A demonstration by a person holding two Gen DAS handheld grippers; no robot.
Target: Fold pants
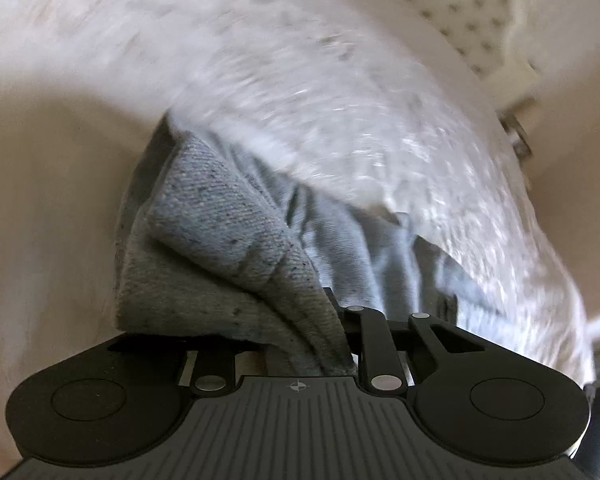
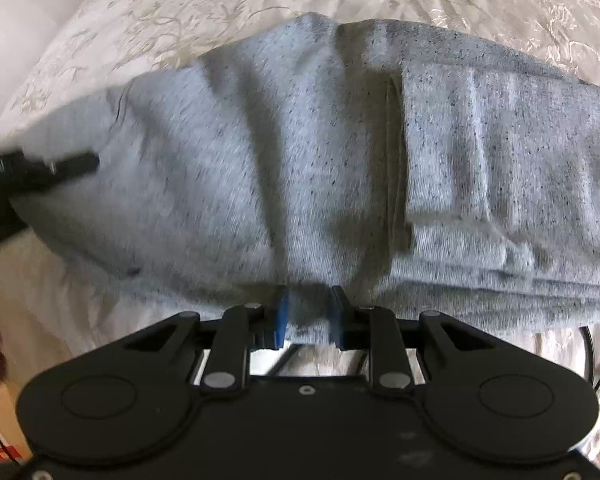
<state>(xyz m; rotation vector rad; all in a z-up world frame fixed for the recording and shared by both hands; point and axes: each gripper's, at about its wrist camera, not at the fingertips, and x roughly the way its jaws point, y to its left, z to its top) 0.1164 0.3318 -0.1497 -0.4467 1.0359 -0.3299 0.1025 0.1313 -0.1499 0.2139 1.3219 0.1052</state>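
The pants point(image 2: 300, 152) are light grey speckled sweatpants lying across a bed, with folded layers stacked at the right. My right gripper point(image 2: 306, 316) is shut on the near edge of the pants, the cloth pinched between its blue pads. In the left wrist view, a thick folded corner of the pants point(image 1: 220, 248) drapes over my left gripper point(image 1: 296, 320) and hides its fingertips; the cloth runs in between the fingers. The left gripper also shows as a black shape at the left edge of the right wrist view point(image 2: 40, 172), at the pants' far left end.
The bed is covered by a cream floral bedspread point(image 2: 220, 0). In the left wrist view the bedspread point(image 1: 260, 80) is blurred, with a dotted pillow point(image 1: 460, 4) at the top right. A black cable point(image 2: 592, 356) lies at the right, and boxes point(image 2: 4, 452) at the lower left.
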